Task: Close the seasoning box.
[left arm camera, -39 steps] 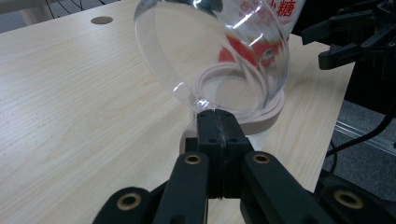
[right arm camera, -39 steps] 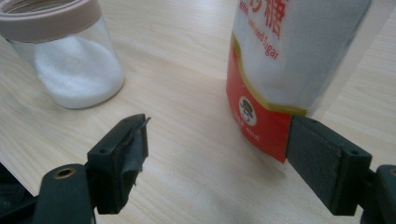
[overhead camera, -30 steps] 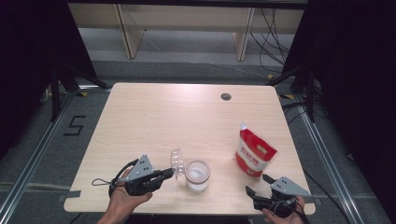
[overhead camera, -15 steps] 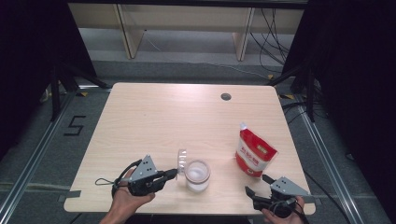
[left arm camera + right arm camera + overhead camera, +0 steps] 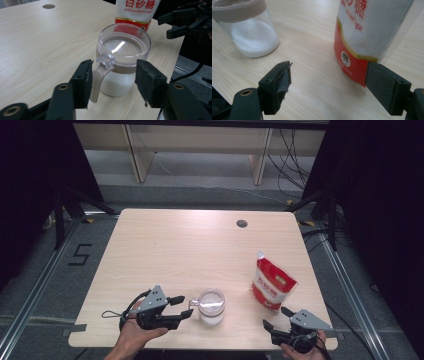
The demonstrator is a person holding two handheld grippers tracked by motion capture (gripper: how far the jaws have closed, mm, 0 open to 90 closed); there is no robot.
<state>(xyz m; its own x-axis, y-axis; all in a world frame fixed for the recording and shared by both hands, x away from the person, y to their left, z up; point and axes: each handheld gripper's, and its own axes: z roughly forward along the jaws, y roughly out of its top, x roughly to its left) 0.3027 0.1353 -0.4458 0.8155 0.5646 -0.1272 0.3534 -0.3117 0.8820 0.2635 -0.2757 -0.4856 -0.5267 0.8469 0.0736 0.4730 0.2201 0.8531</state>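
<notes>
High view: we hold both hands low at the table's (image 5: 165, 245) near edge. Our left gripper (image 5: 183, 307), jaws just parted, has the sugar jar's (image 5: 211, 306) handle loosely between them. Our right gripper (image 5: 276, 317) gapes empty before the sugar pouch (image 5: 271, 284).

- One glass sugar jar (image 5: 212, 306) is standing on the table, with one clear lid closing its top and one beige handle (image 5: 98, 80) sticking out from its side.
- One red-and-white pouch of white granulated sugar (image 5: 272, 282) is standing upright near the jar.
- One wooden table (image 5: 190, 250) is carrying both, with one round dark hole (image 5: 242, 223) sitting in its far side.
- Two handheld grippers are lying at the near edge: the left gripper (image 5: 182, 307) and the right gripper (image 5: 276, 318), each showing two black jaws.
- Two hands are holding them, one each.
</notes>
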